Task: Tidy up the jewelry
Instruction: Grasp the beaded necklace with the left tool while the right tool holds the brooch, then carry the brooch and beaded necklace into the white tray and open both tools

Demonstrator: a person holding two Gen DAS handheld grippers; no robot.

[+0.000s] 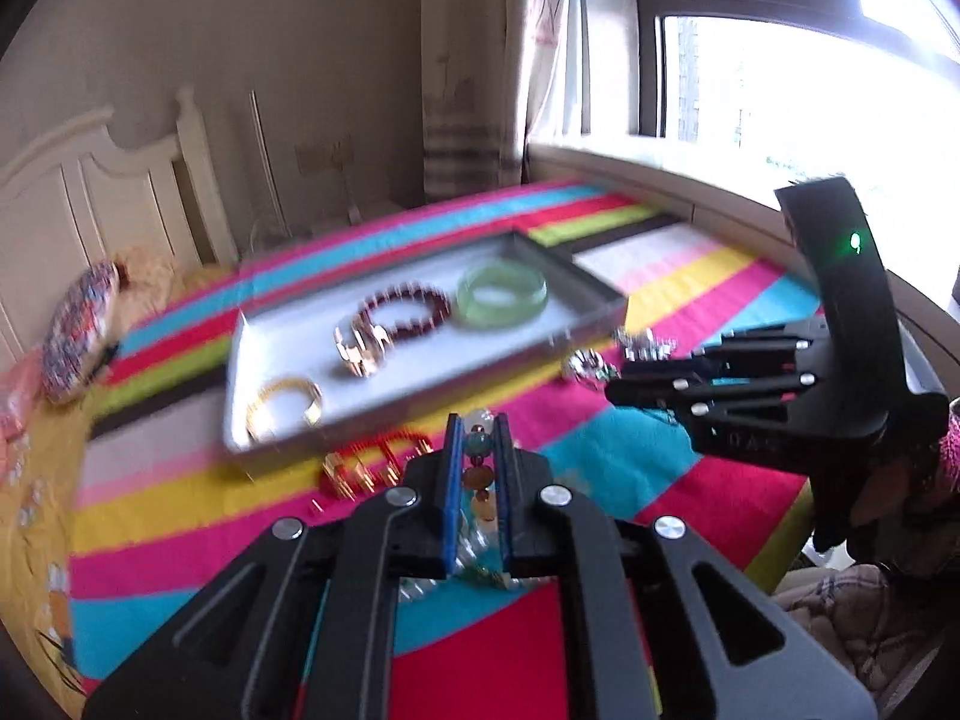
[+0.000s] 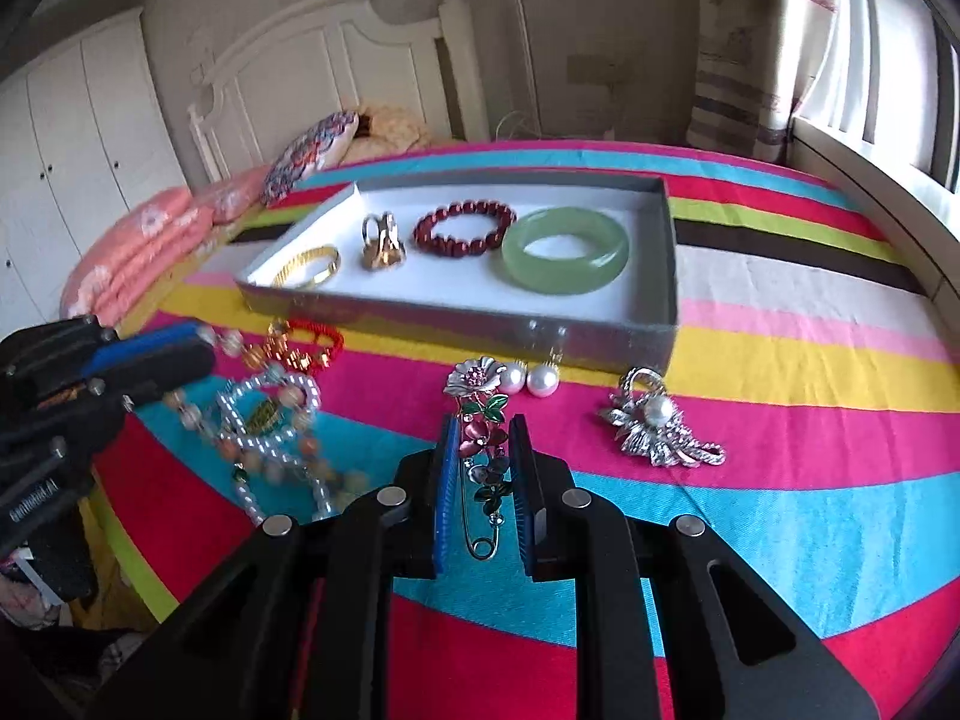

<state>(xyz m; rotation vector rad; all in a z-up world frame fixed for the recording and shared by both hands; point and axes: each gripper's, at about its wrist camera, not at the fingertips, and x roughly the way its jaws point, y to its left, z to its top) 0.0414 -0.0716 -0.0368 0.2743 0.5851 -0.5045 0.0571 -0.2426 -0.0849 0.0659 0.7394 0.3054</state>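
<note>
A grey tray point(image 2: 600, 343) on the striped bedspread holds a green jade bangle point(image 2: 564, 249), a dark red bead bracelet point(image 2: 465, 228), a gold ring piece point(image 2: 381, 246) and a gold bangle point(image 2: 309, 267). My left gripper point(image 1: 478, 432) is shut on a multicolour bead necklace point(image 1: 478, 474), which hangs blurred in the right wrist view point(image 2: 264, 420). My right gripper point(image 2: 483, 426) is open, its fingers on either side of a flower brooch point(image 2: 480, 402) lying on the bedspread. The tray point(image 1: 414, 405) and bangle point(image 1: 503, 294) also show in the left wrist view.
On the bedspread lie a red and gold bracelet point(image 2: 300, 348), two pearl earrings point(image 2: 528, 378) and a silver pearl brooch point(image 2: 657, 426). Pillows point(image 2: 150, 246) and a headboard point(image 2: 336, 60) stand at the far left. A window sill point(image 2: 870, 180) runs along the right.
</note>
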